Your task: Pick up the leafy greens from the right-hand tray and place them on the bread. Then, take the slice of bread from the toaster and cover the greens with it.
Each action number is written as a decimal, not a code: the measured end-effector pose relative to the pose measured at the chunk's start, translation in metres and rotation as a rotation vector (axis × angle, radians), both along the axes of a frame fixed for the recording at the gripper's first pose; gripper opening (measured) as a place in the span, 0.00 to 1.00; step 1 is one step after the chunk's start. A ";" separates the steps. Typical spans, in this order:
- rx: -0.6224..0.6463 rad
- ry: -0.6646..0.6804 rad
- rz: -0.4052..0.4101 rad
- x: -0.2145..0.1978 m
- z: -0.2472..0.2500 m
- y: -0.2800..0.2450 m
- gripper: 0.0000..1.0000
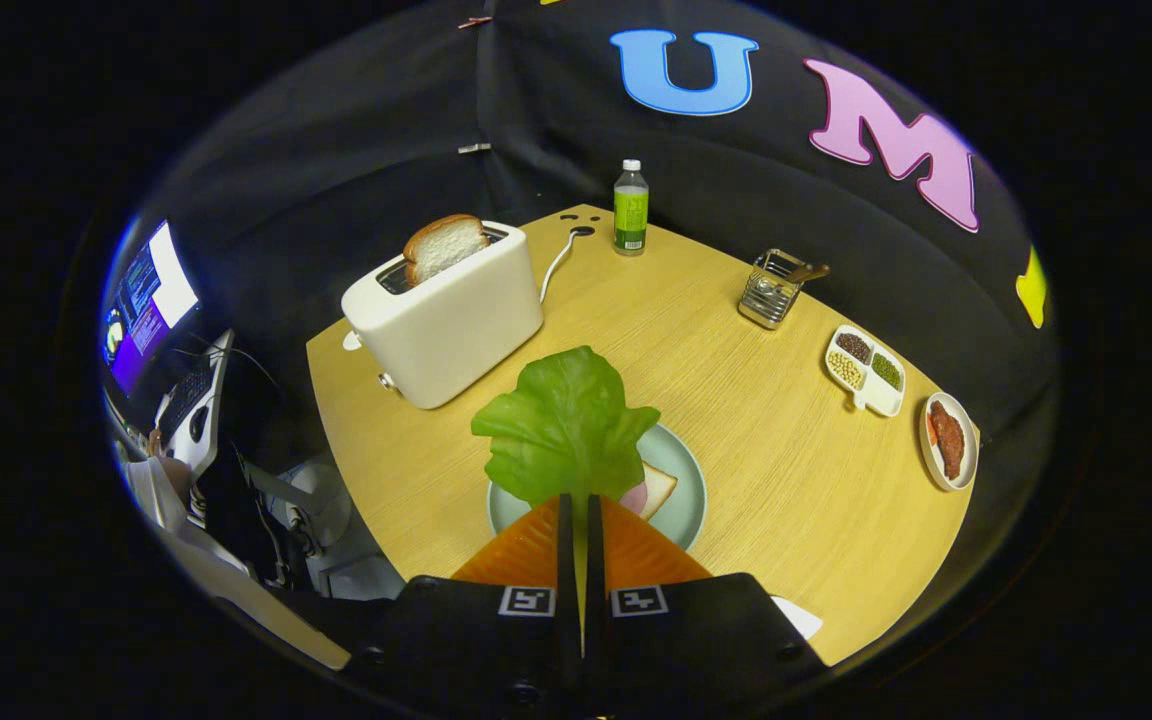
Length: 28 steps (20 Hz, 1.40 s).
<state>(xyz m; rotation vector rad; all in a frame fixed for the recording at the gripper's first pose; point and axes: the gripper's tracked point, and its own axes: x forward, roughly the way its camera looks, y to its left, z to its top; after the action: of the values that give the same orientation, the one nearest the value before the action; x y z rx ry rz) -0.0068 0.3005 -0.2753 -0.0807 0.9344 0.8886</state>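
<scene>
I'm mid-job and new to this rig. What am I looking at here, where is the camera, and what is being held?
The camera rides on a hand-held gripper that a person carries, looking forward along its two fingers. The fingers are closed on the stem of a leafy green, holding it up above a pale plate with a slice of bread and something pink on it.

Beyond the leaf, on the wooden table, stands a white toaster with a second slice sticking out. Further back are a bottle and a wire holder. Off to the right lie a three-part dish of beans and a small plate with something reddish-brown.
</scene>
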 end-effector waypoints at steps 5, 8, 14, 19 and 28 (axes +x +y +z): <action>-0.038 0.057 -0.047 0.017 -0.031 0.020 0.35; -0.033 0.009 -0.025 0.017 -0.030 0.026 0.74; 0.157 -0.281 -0.039 0.031 0.047 0.036 0.77; 0.239 -0.391 -0.067 0.032 0.105 0.037 0.78; 0.343 -0.461 0.001 0.023 0.177 0.104 0.77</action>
<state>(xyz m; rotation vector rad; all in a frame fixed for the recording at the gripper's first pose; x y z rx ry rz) 0.0163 0.4050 -0.0982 0.0099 0.3470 0.9674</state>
